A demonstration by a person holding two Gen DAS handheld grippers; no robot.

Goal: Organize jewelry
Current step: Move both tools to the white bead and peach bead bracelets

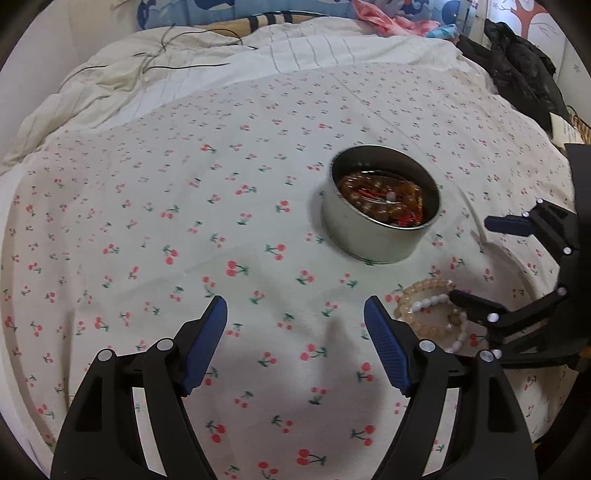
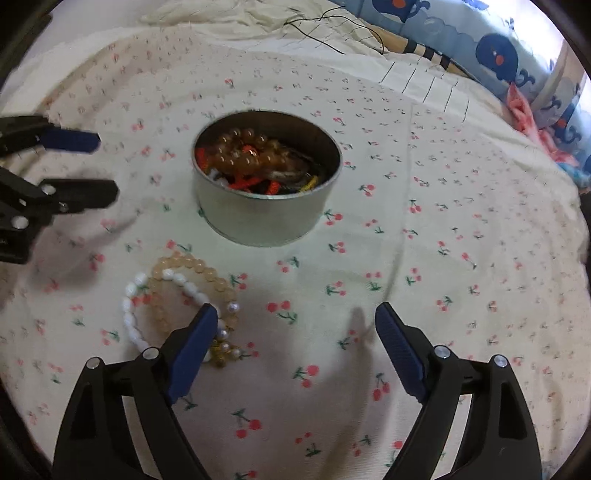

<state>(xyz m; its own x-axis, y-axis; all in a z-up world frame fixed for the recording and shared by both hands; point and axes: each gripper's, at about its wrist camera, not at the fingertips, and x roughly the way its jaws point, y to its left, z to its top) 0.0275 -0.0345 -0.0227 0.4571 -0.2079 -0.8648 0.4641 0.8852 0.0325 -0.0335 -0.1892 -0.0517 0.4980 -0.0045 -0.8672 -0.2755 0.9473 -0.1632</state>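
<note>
A round metal tin [image 1: 373,236] [image 2: 258,218] stands on the cherry-print sheet, holding amber beads and red cords. Beside it lie a peach bead bracelet [image 1: 421,291] [image 2: 192,266] and a white bead bracelet [image 1: 430,302] [image 2: 129,314], overlapping. My left gripper [image 1: 295,306] is open over bare sheet, left of the bracelets. My right gripper [image 2: 295,314] is open too; its left finger [image 2: 195,339] covers part of the bracelets, nothing sits between the fingers. In the left wrist view the right gripper [image 1: 469,258] enters from the right, one finger at the bracelets. The left gripper [image 2: 107,166] shows at the right wrist view's left edge.
A rumpled cream duvet [image 1: 184,74] with thin black cables [image 1: 166,55] lies behind the sheet. A blue whale-print pillow [image 2: 498,55] and pink cloth [image 1: 391,22] sit at the head. A black garment [image 1: 517,70] lies at the far right.
</note>
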